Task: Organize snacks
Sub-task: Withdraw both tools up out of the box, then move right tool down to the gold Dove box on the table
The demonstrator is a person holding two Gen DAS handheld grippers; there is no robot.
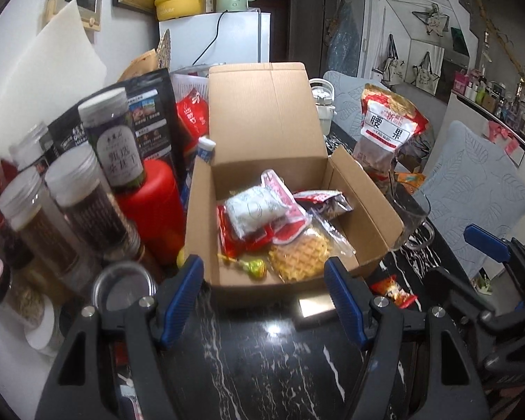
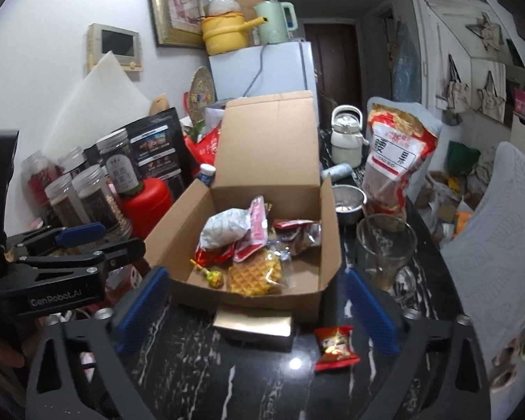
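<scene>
Cardboard box (image 2: 262, 182) mid-frame is packed with snacks, one red candy (image 2: 336, 348) left on the table lower right, while left gripper (image 1: 264, 301) and right gripper (image 2: 253, 309) both hang spread apart, empty.

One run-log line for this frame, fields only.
left gripper: open, empty | right gripper: open, empty | cardboard box: open, holds waffle, lollipop, packets | red snack packet: on table outside box

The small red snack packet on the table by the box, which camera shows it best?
The right wrist view. There the red snack packet lies whole on the black marble table, in front of the cardboard box. In the left wrist view the left tool's right finger partly covers the packet.
</scene>
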